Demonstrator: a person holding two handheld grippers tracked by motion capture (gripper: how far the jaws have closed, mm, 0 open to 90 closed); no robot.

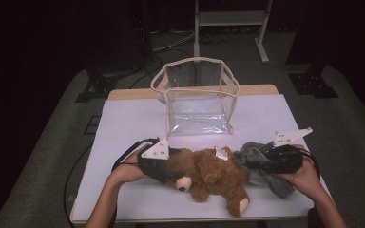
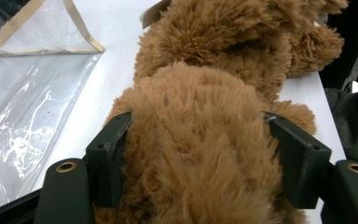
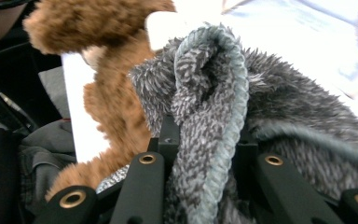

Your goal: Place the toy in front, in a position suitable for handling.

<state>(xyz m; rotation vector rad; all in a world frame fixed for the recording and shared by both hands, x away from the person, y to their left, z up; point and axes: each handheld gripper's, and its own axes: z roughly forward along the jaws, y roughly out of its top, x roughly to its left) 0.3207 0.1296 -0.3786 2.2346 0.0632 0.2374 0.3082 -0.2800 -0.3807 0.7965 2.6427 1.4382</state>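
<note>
Brown plush bear (image 1: 211, 176) lying low centre of frame on white table (image 1: 128, 118); left gripper (image 2: 198, 154) clamping its head; right gripper (image 3: 205, 154) pinching grey furry cloth (image 3: 279, 116) at lower right, likely readying both for clear bag (image 1: 197, 95) standing open above.

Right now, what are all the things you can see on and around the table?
teddy bear: one, brown and fluffy, lying on the table's near side, clamped by the left gripper.
fuzzy cloth: one, grey, by the bear at the right, pinched by the right gripper.
clear bag: one, see-through with beige trim, standing open at the far middle of the table.
label: one, white, on the bear.
table: one, white top.
metal frame: one, pale, on the floor behind the table.
left gripper: one, black, jaws pressed on the bear.
right gripper: one, black, jaws closed on the cloth.
hands: two, holding the grippers at the near edge.
</note>
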